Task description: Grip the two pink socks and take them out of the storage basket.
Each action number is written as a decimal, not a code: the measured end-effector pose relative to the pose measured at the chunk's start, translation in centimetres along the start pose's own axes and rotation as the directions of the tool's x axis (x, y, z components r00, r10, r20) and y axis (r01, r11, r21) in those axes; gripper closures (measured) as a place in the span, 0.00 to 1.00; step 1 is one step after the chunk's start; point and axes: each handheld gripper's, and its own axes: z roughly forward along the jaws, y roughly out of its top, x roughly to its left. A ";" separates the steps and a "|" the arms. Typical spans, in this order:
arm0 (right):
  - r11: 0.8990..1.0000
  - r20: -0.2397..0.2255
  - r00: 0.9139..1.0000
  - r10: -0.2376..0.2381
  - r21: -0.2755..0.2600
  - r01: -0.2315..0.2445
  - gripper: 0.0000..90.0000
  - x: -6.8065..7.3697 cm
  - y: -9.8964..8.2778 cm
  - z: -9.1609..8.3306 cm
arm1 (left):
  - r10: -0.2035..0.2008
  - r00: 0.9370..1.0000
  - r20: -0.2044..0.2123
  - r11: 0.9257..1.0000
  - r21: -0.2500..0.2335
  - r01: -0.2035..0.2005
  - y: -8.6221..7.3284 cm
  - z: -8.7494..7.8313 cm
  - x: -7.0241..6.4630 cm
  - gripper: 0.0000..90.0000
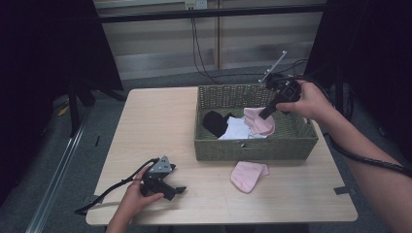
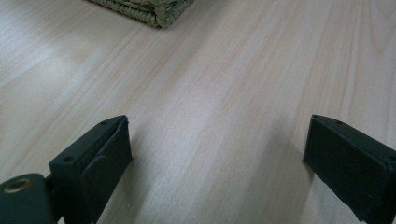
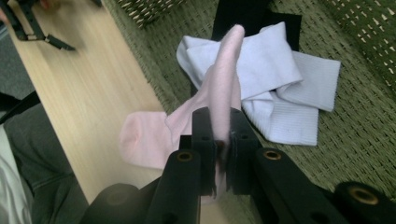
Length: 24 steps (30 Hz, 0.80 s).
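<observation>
Over the right half of the woven basket (image 1: 252, 145), which sat toward the table's (image 1: 160, 126) far right corner, the right gripper (image 1: 266, 114) hung with its jaws pinched tight on a pink sock (image 1: 260, 121). That sock dangled above the basket's contents, its lower end draping onto them. Beneath it lay a white sock (image 1: 238, 128) and a black one (image 1: 216, 121) on the basket floor. A second pink sock (image 1: 248, 174) rested on the table just outside the basket's near wall, close to the front edge. The whole left half of the table stood bare, giving plenty of room. Near the front left corner, the left gripper (image 1: 175, 191) rested on the wood, its jaws spread wide with nothing between them. The left gripper view showed bare wood grain between those jaws and one basket corner (image 2: 149, 11) farther off. The right gripper view showed the held sock (image 3: 224, 93) squeezed between the pads, with folded white socks (image 3: 280, 88) behind it.
</observation>
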 end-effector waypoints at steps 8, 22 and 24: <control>1.000 -0.006 1.000 -0.028 -0.004 0.028 0.93 1.2 0.1 -1.0 | 0.000 1.000 0.000 1.000 0.000 0.000 0.0 0.0 0.0 0.08; 0.995 -0.018 0.995 -0.097 -0.012 0.097 0.93 3.7 -0.2 -2.2 | 0.000 1.000 0.000 1.000 0.000 0.000 0.0 0.0 0.0 0.08; 0.994 -0.027 0.994 -0.108 -0.014 0.108 0.93 4.0 -0.3 -2.3 | 0.000 1.000 0.000 1.000 0.000 0.000 0.0 0.0 0.0 0.08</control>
